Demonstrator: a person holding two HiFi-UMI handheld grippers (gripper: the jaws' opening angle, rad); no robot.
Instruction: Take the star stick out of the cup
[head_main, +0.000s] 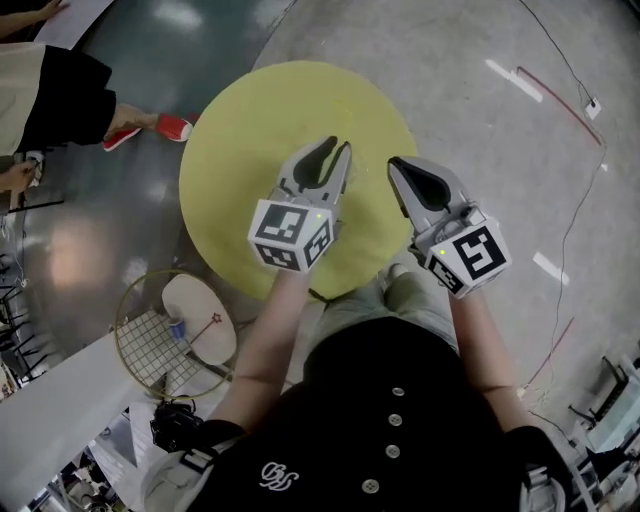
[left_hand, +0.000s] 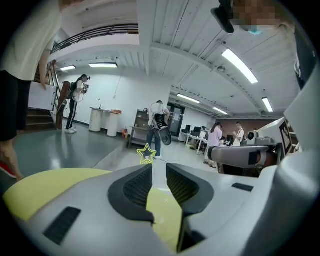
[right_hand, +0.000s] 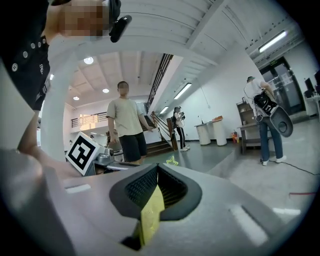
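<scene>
Above the table top: the left gripper (head_main: 322, 165) and right gripper (head_main: 397, 165) are held side by side, pointing away from the person.
Left jaws: parted by a narrow gap, with nothing between the pads; only yellow shows through.
Right jaws: tips pressed together, gripping nothing.
Table (head_main: 240, 130): round, plain yellow, bare where it shows around the grippers.
At the person's left side: a round wire frame (head_main: 140, 340) carries a white seat (head_main: 190, 300). The small cup (head_main: 177, 327) stands on it and the star stick (head_main: 205, 330) slants just beside it, star end up. It is too small to tell whether its foot sits in the cup. Both are well apart from the grippers.
Floor: pale grey concrete (head_main: 470, 120) on the right, crossed by a thin cable (head_main: 570, 230); dark glossy floor (head_main: 120, 230) on the left, where a red shoe (head_main: 172, 127) stands near the table edge.
Room: a high white hall with strip lights (left_hand: 240, 65), a staircase (right_hand: 160, 132) and white bins (left_hand: 102, 120) along the far wall.
People: one in a pale T-shirt (right_hand: 125, 125) stands close by; another with a dark bag (left_hand: 159, 125) stands farther off; others stand by desks (left_hand: 200, 142).
</scene>
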